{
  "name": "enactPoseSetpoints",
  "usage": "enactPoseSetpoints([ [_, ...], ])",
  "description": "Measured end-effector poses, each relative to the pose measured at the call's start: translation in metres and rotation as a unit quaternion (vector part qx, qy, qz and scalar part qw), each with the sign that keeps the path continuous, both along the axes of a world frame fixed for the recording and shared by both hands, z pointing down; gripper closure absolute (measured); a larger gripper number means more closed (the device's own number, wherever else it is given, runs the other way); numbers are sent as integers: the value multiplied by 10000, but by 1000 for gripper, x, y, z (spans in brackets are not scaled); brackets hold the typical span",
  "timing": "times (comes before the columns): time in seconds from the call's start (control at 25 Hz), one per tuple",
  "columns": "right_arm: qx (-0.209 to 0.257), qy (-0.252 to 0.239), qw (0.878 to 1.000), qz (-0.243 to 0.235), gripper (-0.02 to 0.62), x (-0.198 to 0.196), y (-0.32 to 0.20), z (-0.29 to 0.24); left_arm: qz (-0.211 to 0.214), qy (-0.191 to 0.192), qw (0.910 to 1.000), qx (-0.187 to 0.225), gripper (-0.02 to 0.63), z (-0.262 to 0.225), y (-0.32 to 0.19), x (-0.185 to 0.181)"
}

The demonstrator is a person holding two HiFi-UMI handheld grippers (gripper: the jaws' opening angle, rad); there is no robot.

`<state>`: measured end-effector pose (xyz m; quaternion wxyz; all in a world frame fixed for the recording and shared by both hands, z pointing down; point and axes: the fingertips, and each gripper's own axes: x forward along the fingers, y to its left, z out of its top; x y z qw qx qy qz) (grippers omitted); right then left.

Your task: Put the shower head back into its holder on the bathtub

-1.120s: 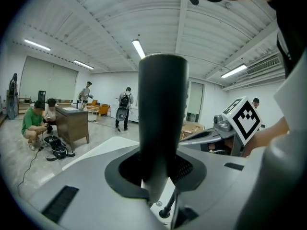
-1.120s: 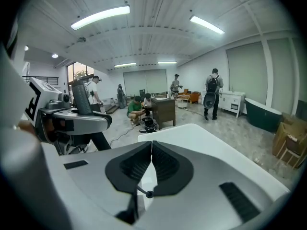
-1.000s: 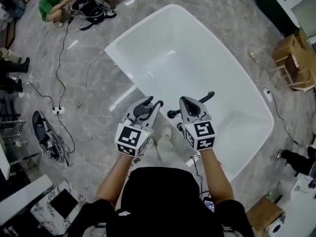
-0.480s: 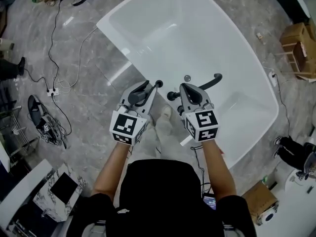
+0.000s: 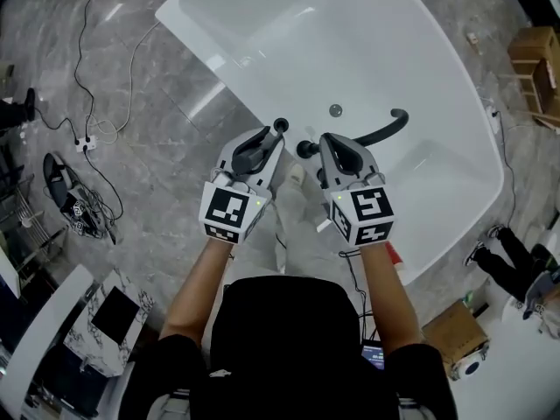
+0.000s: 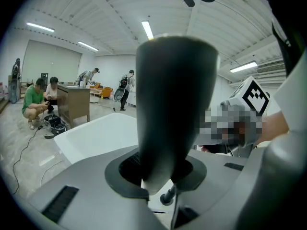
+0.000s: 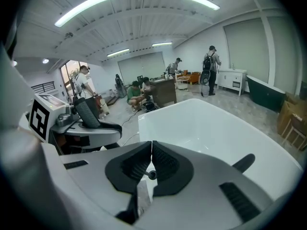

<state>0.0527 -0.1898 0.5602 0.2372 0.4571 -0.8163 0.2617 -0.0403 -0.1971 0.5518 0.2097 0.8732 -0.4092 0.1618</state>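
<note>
Lower than a second ago, the black shower head (image 5: pixel 279 127) is held up over the near rim of the white bathtub (image 5: pixel 367 33), in no holder. It stands upright between the jaws of the left gripper (image 5: pixel 265 145), which are clenched on its tapered handle. In the left gripper view that dark shape (image 6: pixel 175 104) fills the middle and hides most of the room behind it.

Just beside it, the right gripper (image 5: pixel 332 147) has its jaws pressed together at the tips with nothing gripped. A small black fitting (image 5: pixel 304 149) sits on the rim between the two grippers' tips. It also shows through the gap under each pair of jaws in the gripper views (image 7: pixel 152 175).

From behind the right gripper a curved black spout (image 5: pixel 385 129) reaches over the tub's inside, and a round drain (image 5: pixel 335 110) lies on the tub floor just beyond.

Further out is grey marble floor (image 5: pixel 175 103), with cables and a power strip (image 5: pixel 85 143) to the left and cardboard boxes (image 5: pixel 534 59) at the far right. The gripper views show people well away across the hall — one in green (image 6: pixel 33 102) crouches by a wooden desk (image 6: pixel 74 104).
</note>
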Motion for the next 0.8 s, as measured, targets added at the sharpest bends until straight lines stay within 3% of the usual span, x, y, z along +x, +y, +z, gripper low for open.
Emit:
enactPoseSetpoints([
  [0.8,-496,-29,9986,-192,572,-20,20,90,239,-313,9990,-194,495,91,5,3],
])
